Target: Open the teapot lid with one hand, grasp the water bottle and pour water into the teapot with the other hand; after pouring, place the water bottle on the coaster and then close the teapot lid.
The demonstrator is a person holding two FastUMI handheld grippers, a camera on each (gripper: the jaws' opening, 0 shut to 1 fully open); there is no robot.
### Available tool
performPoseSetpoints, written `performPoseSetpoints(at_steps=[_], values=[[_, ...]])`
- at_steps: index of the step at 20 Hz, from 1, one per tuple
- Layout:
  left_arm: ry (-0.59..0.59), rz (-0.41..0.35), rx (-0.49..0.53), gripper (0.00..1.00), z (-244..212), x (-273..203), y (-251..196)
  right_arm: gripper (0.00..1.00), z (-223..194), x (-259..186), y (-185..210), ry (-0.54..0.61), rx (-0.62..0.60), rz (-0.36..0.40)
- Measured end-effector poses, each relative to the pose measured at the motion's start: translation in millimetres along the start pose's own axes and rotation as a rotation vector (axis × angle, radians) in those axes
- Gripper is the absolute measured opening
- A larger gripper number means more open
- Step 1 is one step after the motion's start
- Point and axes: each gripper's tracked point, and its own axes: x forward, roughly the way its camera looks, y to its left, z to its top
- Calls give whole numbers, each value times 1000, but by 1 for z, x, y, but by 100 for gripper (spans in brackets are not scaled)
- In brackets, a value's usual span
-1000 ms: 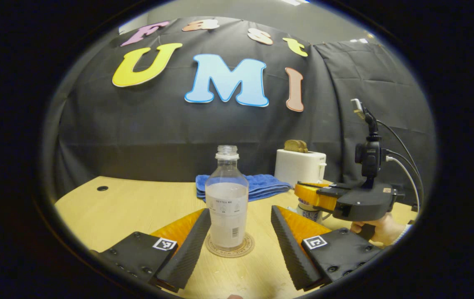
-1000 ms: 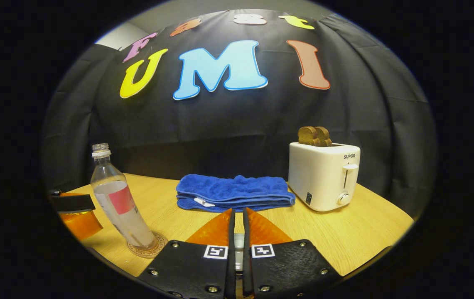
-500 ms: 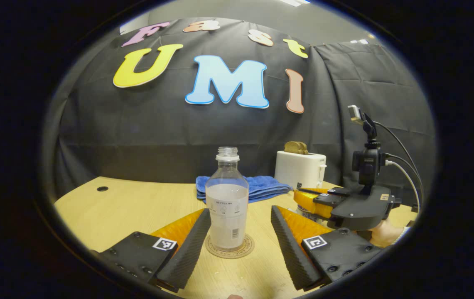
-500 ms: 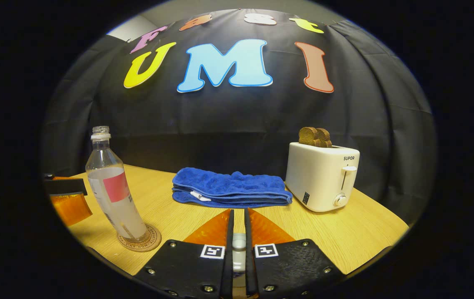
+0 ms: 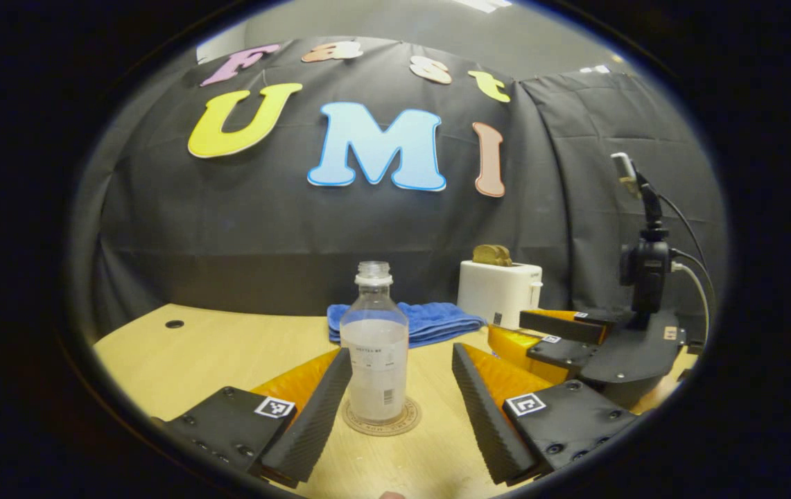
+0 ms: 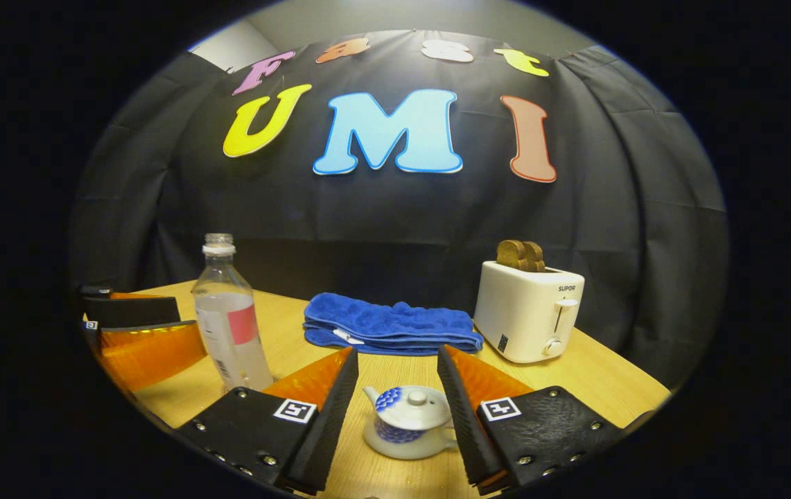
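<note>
The clear water bottle (image 5: 376, 346), about half full and capless, stands upright on the round coaster (image 5: 383, 423). My left gripper (image 5: 401, 353) is open, its fingers on either side of the bottle and not touching it. In the right gripper view the small white-and-blue teapot (image 6: 405, 424) sits on the table with its lid (image 6: 414, 405) on. My right gripper (image 6: 396, 353) is open above and around the teapot, apart from it. The bottle (image 6: 232, 326) stands to the left there, with the left gripper (image 6: 177, 324) beside it. The right gripper (image 5: 516, 329) also appears at the right.
A folded blue towel (image 6: 389, 326) lies at the back of the wooden table (image 6: 596, 381). A white toaster (image 6: 528, 308) holding bread stands to the right of it. The table has a small hole (image 5: 174, 324) at the far left.
My right gripper has gone from shut on the lid knob to open and has pulled back, leaving the lid on the teapot. My left gripper has drawn back a little from the bottle.
</note>
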Motion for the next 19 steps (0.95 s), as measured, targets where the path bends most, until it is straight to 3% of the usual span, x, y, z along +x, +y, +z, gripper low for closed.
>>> performPoseSetpoints(at_steps=[3,6,15,19], values=[[-14,8,14,100,6,-10,-4,72,13,-29,1,-37,-5,-8],[-24,14,20,100,12,-25,-9,98,22,-60,6,-57,-4,-4],[-48,35,47,100,39,-86,-28,97,18,-132,-3,-20,54,-9],[-50,45,68,100,41,-107,-40,97,18,-158,-17,-41,16,-62]])
